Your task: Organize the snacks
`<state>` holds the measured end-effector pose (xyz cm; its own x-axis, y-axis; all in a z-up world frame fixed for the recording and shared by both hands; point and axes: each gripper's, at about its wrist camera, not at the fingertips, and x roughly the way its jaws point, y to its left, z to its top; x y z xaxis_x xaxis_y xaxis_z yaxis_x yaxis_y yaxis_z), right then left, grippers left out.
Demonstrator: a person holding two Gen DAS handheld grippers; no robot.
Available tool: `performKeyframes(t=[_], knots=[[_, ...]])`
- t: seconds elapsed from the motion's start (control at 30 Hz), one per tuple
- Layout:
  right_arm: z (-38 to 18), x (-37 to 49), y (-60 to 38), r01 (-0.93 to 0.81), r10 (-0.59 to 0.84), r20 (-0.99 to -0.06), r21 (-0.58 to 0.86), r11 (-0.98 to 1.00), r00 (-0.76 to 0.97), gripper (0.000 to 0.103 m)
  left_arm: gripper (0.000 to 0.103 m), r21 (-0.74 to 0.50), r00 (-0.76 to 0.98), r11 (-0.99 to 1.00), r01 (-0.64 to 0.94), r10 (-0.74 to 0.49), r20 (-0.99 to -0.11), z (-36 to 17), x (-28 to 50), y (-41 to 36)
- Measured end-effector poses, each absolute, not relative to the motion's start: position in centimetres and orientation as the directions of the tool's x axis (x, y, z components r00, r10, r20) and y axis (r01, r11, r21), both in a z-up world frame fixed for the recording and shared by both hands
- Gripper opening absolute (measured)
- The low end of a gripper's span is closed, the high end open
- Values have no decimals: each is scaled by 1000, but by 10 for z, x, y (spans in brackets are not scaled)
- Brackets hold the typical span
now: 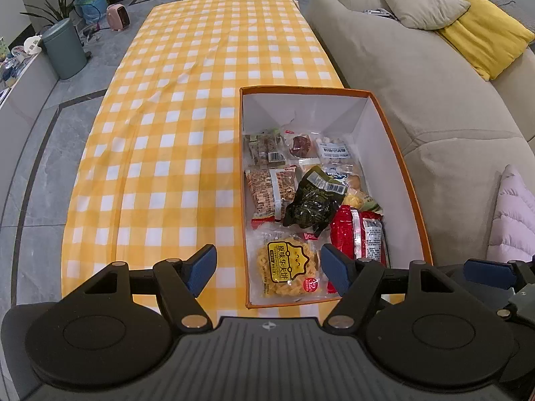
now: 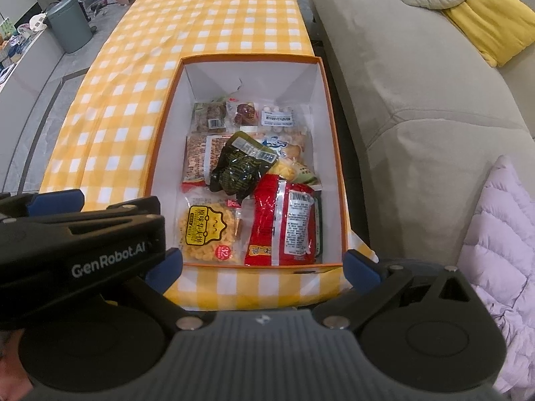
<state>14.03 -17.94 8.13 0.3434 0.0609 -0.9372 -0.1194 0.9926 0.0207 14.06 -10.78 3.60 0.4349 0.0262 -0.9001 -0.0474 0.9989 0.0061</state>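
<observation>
Orange-edged box [image 1: 398,153] w/ white inside sits on the tabletop [image 1: 187,107], on a yellow-and-white check cloth, at the near right corner, just beside a beige sofa [image 1: 418,77]. All snacks in view are inside the box; rest of the cloth is bare.

Far row in the box: brown-bits pack [image 1: 265,148], dark red round snack [image 1: 300,145], pack w/ a white label [image 1: 334,150]. Mid: nut pack [image 1: 269,190] along the left wall, w/ a dark green pack [image 1: 314,200] lying tilted across the middle, overlapping neighbours. Near end: yellow snack pack [image 1: 289,267] on the left, red pack [image 1: 359,234] on the right, side by side.

Left gripper [image 1: 267,269] hangs above the near left corner of the box, pointing steeply down; jaws spread wide, nothing between the blue pads, touching nothing. One pad is over the cloth, the other over the box's near end.

Right gripper [image 2: 262,269] hangs at the near edge of the box, also steeply down, jaws released & wide, nothing held. Left gripper's body crosses the left side of the right wrist view.

Sofa has a grey cushion [image 1: 414,3] & a yellow cushion [image 1: 485,33]; pale lilac padded fabric [image 2: 498,244] lies at the sofa's near end. Off the far left on the floor: grey bin [image 1: 63,48], pink heater [image 1: 117,16], potted plant.
</observation>
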Motion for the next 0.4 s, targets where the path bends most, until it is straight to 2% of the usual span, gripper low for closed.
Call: performKeyframes(t=[0.4], knots=[[83, 140, -180, -120, 69, -932, 28, 992, 355, 99, 83, -3, 455, 999, -45, 18, -890, 37, 140, -107]])
